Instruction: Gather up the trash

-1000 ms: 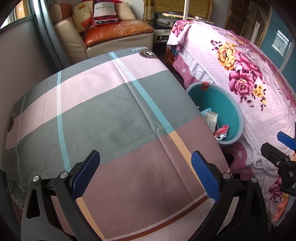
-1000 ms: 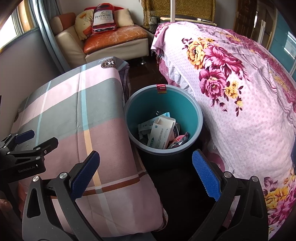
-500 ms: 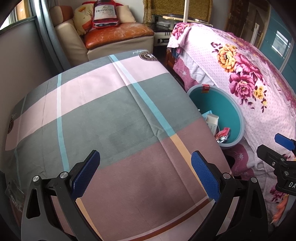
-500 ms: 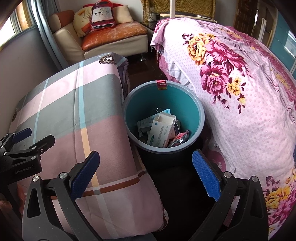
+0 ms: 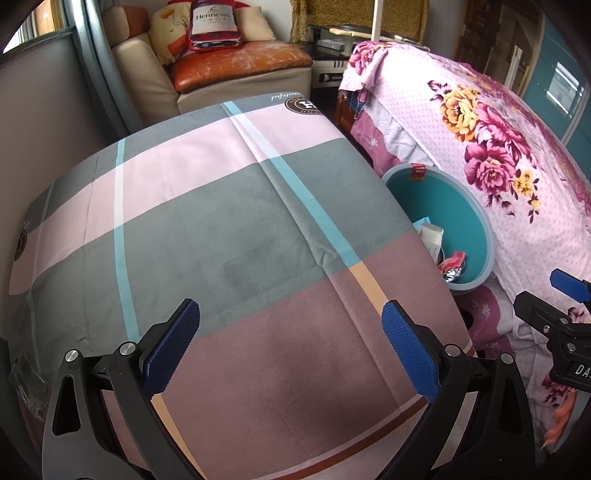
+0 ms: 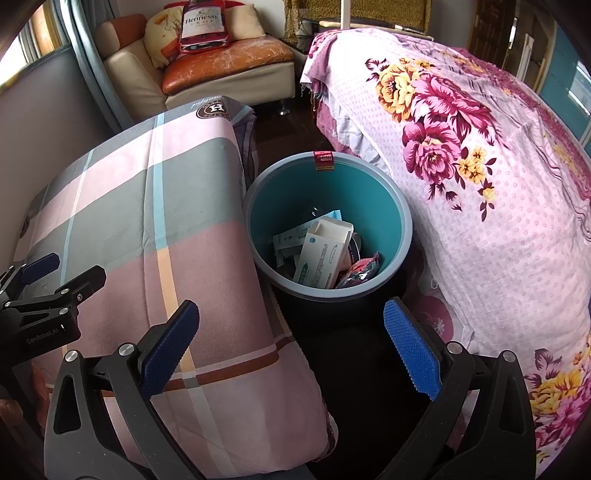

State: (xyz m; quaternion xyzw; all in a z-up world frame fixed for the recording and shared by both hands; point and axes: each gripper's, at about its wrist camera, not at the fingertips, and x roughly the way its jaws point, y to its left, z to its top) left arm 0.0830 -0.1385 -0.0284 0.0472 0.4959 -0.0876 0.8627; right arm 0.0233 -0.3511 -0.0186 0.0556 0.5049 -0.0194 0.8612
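A teal bin point(image 6: 373, 177) with a grey rim stands on the dark floor between two beds. Inside lie a white carton point(image 6: 323, 254), paper wrappers point(image 6: 291, 238) and a red foil packet point(image 6: 360, 271). My right gripper point(image 6: 291, 345) hangs open just in front of the bin, nothing between its blue pads. My left gripper point(image 5: 290, 347) is open above the plaid bedcover point(image 5: 221, 221), also holding nothing. In the left wrist view the bin point(image 5: 452, 206) sits to the right, half hidden by the bed edge. The right gripper point(image 5: 561, 317) shows at that view's right edge, and the left gripper point(image 6: 48, 295) at the right view's left edge.
A floral pink bedspread point(image 6: 480, 184) rises close on the bin's right. The plaid bed point(image 6: 147, 229) borders its left. Behind stands a cream sofa point(image 6: 229, 74) with an orange cushion and a bottle-shaped pillow point(image 6: 201, 22). A grey wall point(image 5: 44, 107) runs along the left.
Both views have drifted slightly back and upward, so the bin sits a little farther off. Both grippers stay open and hold nothing.
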